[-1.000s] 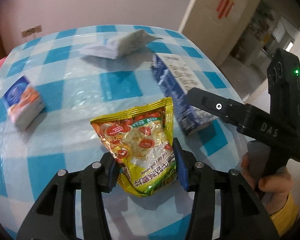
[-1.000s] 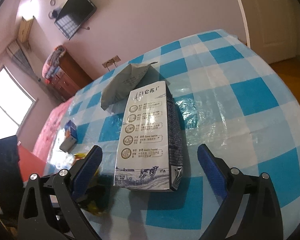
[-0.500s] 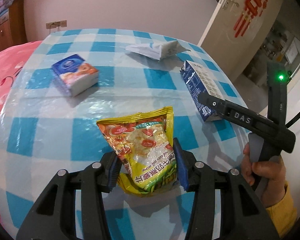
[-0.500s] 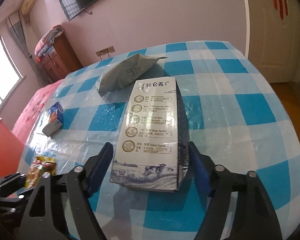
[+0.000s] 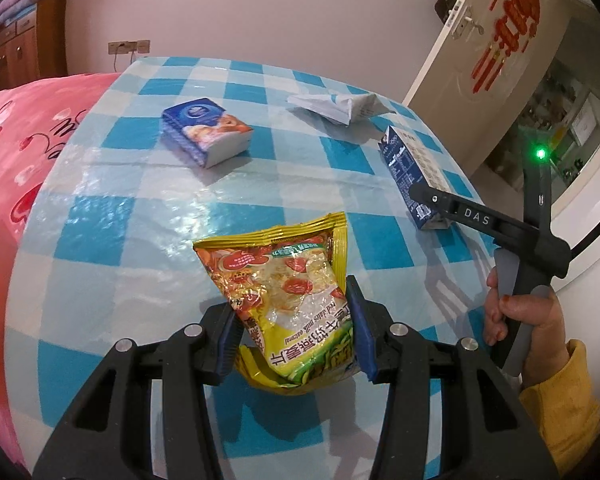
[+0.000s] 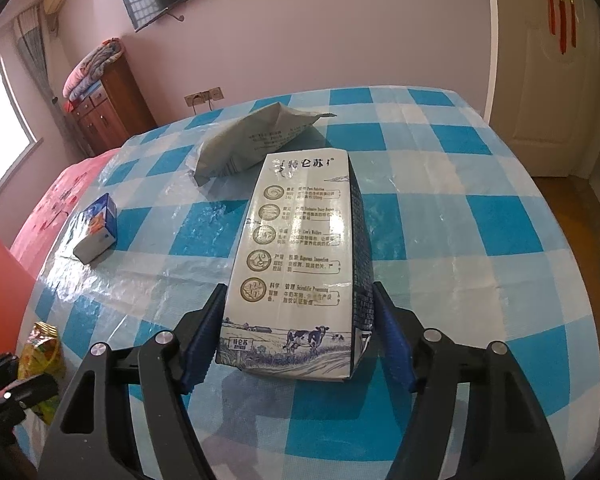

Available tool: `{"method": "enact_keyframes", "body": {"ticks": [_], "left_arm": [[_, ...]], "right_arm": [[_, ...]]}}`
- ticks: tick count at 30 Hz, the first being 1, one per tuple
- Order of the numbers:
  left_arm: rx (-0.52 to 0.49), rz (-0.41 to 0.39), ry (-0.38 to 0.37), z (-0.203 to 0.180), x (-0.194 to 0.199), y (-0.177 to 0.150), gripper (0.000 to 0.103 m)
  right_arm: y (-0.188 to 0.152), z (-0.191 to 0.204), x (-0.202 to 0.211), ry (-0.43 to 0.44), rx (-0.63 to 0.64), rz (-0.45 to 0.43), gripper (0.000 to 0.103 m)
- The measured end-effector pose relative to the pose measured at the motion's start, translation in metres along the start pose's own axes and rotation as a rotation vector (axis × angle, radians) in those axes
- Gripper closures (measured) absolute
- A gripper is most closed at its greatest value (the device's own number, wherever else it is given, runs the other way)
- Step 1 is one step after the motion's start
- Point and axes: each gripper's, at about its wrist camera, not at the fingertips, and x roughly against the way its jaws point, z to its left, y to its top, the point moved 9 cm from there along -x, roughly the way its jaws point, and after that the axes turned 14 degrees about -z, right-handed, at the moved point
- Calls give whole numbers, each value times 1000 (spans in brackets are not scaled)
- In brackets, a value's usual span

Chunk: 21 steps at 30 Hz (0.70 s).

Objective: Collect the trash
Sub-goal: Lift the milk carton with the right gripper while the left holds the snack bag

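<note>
Left wrist view: the left gripper (image 5: 296, 336) is clamped on the lower part of a yellow snack bag (image 5: 288, 292), whose top stands free above the fingers (image 5: 358, 330). The bag is judged light, soft and crinkly; its glossy film may slip, so a hold across the bulk suits it better than one at the edge. In the right wrist view, the right gripper (image 6: 298, 332) has just been closing, with the near end of a milk carton (image 6: 300, 256) between its fingers, which stand against the carton's sides. The carton lies flat on the checked counter (image 6: 480, 240); it is judged stiff but crushable, probably empty and light. Further off lie a small blue box (image 6: 96, 230) and a grey pouch (image 6: 252, 140), untouched.
</note>
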Motion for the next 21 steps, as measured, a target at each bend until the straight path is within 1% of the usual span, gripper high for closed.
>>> {"method": "enact_keyframes", "body": {"ticks": [4,10,16,21], "left_arm": [[12,-12,0,8,8,-2,54],[0,-28,8,16,20,-7,54],[-2,-49,5,21,31,-7,54],[1,-63,4,25,38,-6,54]], "right_arm": [[-2,1,5,-12,8,-5,33],[-9,5,17,0,6,-15,34],[-11,17,34,15,12,-30,34],[-12,34,48,33,43,-36,35]]}}
